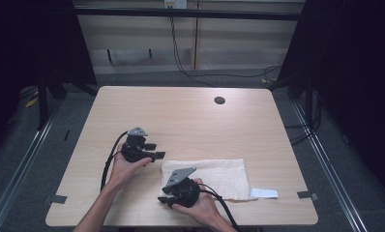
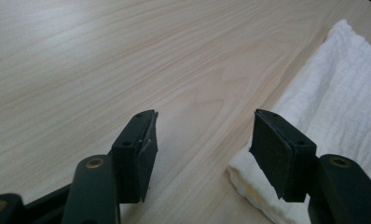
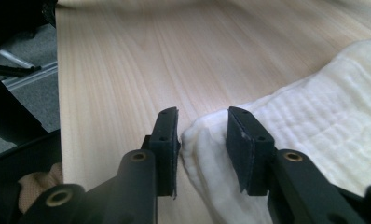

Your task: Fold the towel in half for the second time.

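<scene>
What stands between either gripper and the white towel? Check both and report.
Nothing visible. The right gripper already has the towel corner between its open jaws; the left gripper faces bare table, with the towel's edge beside one jaw.

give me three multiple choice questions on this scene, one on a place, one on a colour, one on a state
1. Where on the table does the towel lie?
A. at the far edge by the round hole
B. near the person's edge, right of centre
C. hanging off the left side

2. What colour is the towel?
A. white
B. dark blue
C. red

3. How does the right gripper stand to the towel?
A. shut tight on bare wood
B. open, a towel corner between its jaws
C. lifted high, far from the towel

Answers:
1 B, the high view shows it near the front edge, right of centre.
2 A, it looks white in all three views.
3 B, the right gripper view shows a gap between the jaws with the corner in it.
</scene>
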A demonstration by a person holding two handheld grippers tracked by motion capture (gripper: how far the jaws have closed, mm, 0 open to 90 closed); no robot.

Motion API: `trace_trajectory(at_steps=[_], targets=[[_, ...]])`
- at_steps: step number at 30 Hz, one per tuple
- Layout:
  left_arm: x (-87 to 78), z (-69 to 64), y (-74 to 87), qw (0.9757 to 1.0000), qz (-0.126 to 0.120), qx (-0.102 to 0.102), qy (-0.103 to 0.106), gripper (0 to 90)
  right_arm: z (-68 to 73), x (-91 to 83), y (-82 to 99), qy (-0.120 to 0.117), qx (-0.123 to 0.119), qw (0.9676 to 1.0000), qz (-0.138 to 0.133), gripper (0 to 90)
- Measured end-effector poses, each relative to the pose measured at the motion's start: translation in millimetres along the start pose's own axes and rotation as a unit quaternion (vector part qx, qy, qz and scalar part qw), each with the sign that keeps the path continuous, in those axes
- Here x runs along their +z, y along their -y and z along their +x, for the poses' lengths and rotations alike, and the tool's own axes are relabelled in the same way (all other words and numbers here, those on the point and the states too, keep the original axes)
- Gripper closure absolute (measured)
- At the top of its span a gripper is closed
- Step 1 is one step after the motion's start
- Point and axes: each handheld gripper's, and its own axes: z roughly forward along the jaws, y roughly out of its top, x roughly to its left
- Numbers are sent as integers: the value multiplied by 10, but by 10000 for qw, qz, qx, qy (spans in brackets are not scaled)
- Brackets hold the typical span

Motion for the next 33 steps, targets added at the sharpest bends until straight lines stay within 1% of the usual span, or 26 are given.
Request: trace_trajectory(at_steps=[4, 6, 9, 11, 13, 14, 15, 17, 19, 21, 22, 24, 26, 28, 31, 33], targets=[[5, 3, 3, 10000, -13, -25, 0, 406, -45, -12, 27, -89, -3, 9999, -49, 701], [8, 1, 4, 10000, -13, -19, -8, 406, -62, -13, 27, -117, -58, 9999, -47, 711], [20, 3, 7, 10000, 50, -28, -13, 404, -39, -14, 8, -61, -272, 9996, 64, 724], [32, 0, 9, 10000, 75, -5, -11, 403, -33, -14, 11, 0, -396, 9992, 55, 743], [45, -11, 12, 10000, 63, -23, 18, 403, -41, -19, 19, 46, -323, 9995, 39, 786], [47, -12, 11, 10000, 95, 1, 9, 403, -49, -16, 23, 29, -296, 9996, 5, 800], [51, -18, 13, 9999, 99, -16, 8, 403, -55, -18, 27, 25, -256, 9997, -6, 813], [54, -26, 13, 9999, 161, 46, 21, 403, -69, -18, 39, 12, -202, 9998, -61, 824], [60, -39, 17, 9998, 179, 65, 55, 405, -73, -21, 49, 17, -135, 9999, -94, 829], [66, -62, 25, 9995, 259, 166, 26, 413, -75, -24, 50, 10, -116, 9999, -84, 834], [70, -73, 34, 9994, 287, 194, 61, 419, -77, -24, 50, -2, -93, 9999, -83, 835], [69, -84, 45, 9989, 349, 250, 196, 432, -79, -24, 49, 0, -69, 9999, -85, 836], [66, -90, 49, 9988, 357, 277, 203, 454, -85, -23, 50, -21, -45, 9999, -94, 836], [65, -84, 54, 9986, 369, 246, 279, 467, -92, -23, 49, -52, -33, 9999, -92, 836], [88, -93, 69, 9978, 435, 268, 419, 509, -104, -25, 45, -73, -28, 10000, -61, 835], [104, -106, 73, 9973, 468, 297, 474, 543, -111, -25, 41, -82, -16, 10000, -51, 835]])
